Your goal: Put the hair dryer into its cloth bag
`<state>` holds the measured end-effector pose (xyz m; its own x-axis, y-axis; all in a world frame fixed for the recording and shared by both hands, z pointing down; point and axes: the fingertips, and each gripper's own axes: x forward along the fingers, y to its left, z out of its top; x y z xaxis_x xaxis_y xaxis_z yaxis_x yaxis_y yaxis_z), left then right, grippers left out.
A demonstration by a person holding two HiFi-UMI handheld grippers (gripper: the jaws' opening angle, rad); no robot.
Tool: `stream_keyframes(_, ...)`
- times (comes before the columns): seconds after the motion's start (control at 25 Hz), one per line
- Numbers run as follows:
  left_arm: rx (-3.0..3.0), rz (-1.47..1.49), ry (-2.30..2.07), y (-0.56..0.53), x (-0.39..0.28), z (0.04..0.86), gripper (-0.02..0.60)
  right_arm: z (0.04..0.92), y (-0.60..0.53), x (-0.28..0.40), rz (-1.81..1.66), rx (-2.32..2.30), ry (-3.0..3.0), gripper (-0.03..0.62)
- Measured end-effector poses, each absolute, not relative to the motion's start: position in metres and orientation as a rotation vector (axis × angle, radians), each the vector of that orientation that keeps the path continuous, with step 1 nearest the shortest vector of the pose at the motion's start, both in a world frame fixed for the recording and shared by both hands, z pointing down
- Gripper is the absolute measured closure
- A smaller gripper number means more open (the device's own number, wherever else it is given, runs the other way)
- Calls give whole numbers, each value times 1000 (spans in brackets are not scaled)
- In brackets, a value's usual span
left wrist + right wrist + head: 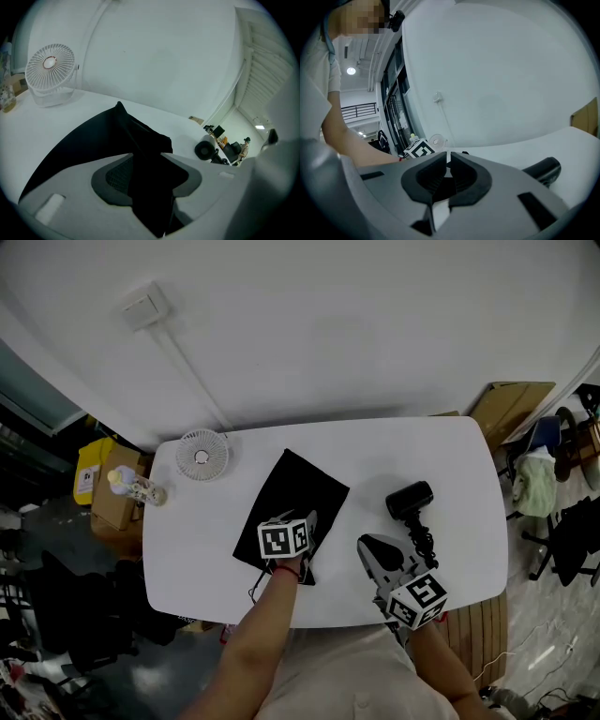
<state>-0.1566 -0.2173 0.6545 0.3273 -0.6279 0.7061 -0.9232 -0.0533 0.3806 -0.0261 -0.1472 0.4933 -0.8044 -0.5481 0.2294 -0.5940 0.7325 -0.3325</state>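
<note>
White rounded table (pixel 450 451).
- Small white desk fan (pixel 202 456): far left corner.
- Flat black cloth bag (pixel 298 495): left of centre, lying diagonally.
- Left gripper (pixel 307 526): at the bag's near edge, jaws half closed, pinching a fold of it.
- Right gripper (pixel 367 547): jaws together, empty.
- Black hair dryer (pixel 411 501): on the table just beyond the right gripper, outside the bag.

1. Cloth bag (pixel 298 502): plain black.
2. Hair dryer (pixel 411 500): black.
3. Table (pixel 422 446): white.
4. Fan (pixel 202 456): white.
5. Left gripper (pixel 145 155) and right gripper (pixel 446 161): grey, with black-and-white square markers on their cubes.
6. Box (pixel 89 470), left edge of frame: yellow.
</note>
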Motion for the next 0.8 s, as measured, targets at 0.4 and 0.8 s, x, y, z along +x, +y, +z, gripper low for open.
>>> stream_keyframes(0.4,1755,588,-1363,-212,-156,671,529,502,-151,-19,624,950,-2790,572)
stream_keyframes(0.8,1887,711,-1218,-164,-151,666,555,510,-146,-20,628,940,-2772,572)
